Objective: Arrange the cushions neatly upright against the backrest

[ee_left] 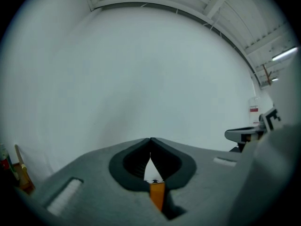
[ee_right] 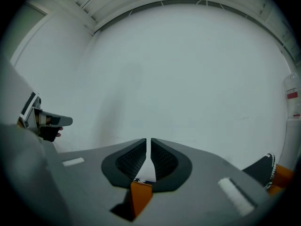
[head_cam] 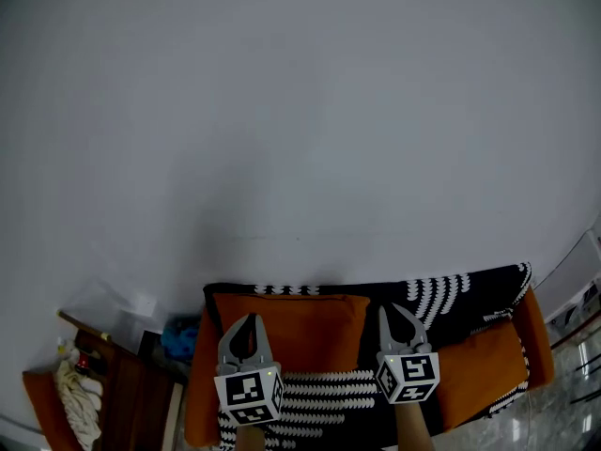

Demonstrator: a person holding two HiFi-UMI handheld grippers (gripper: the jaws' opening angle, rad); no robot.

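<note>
A wide orange fabric cushion (head_cam: 300, 327) and a smaller orange cushion (head_cam: 479, 360) sit on the black-and-white draped sofa (head_cam: 451, 294). The left tongs (ee_left: 150, 141) meet, empty; the right tongs (ee_right: 146, 141) stand slightly apart, empty.

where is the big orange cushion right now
In the head view, the big orange cushion sits at bottom centre against the throw-covered backrest, just beyond the left gripper and to the left of the right gripper.

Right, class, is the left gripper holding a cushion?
No, the left gripper is shut, its jaws together with nothing between them.
</note>
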